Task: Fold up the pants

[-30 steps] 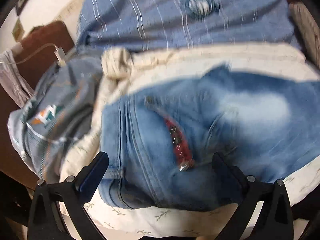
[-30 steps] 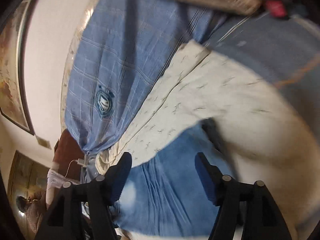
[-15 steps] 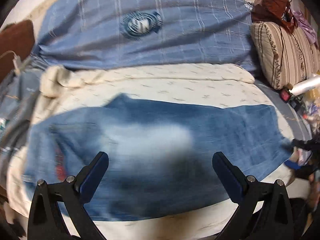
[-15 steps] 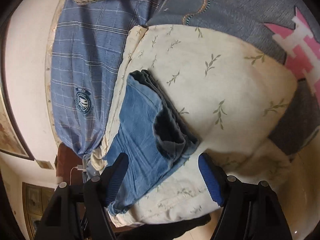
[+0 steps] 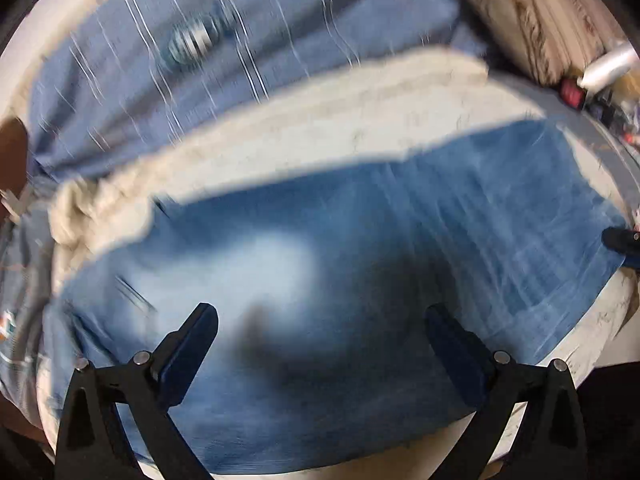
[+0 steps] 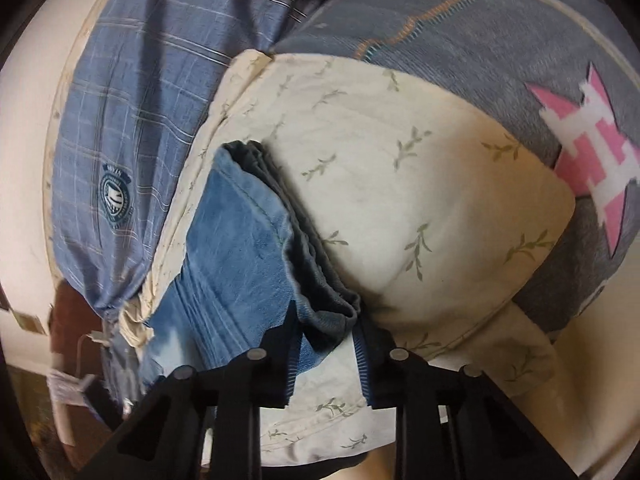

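Blue jeans (image 5: pixel 340 280) lie flat and lengthwise on a cream leaf-print cloth (image 6: pixel 400 184). My left gripper (image 5: pixel 320 344) is open and empty, hovering over the middle of the jeans. The view is blurred. My right gripper (image 6: pixel 326 344) has its jaws closed in on the near corner of the leg-end hems (image 6: pixel 320 280) of the jeans (image 6: pixel 232 248). Its tip also shows at the right edge of the left wrist view (image 5: pixel 622 240).
A blue plaid sheet with a round crest (image 6: pixel 116 196) lies behind the cloth. A grey blanket with a pink pattern (image 6: pixel 592 152) lies to the right. A striped pillow (image 5: pixel 540 12) and small clutter (image 5: pixel 592 84) sit at the far right. A brown piece of furniture (image 6: pixel 76 320) stands at the left.
My right gripper has moved in and closed on the hem corner of the jeans. My left gripper has swung along the jeans from the waist to the middle and stays open.
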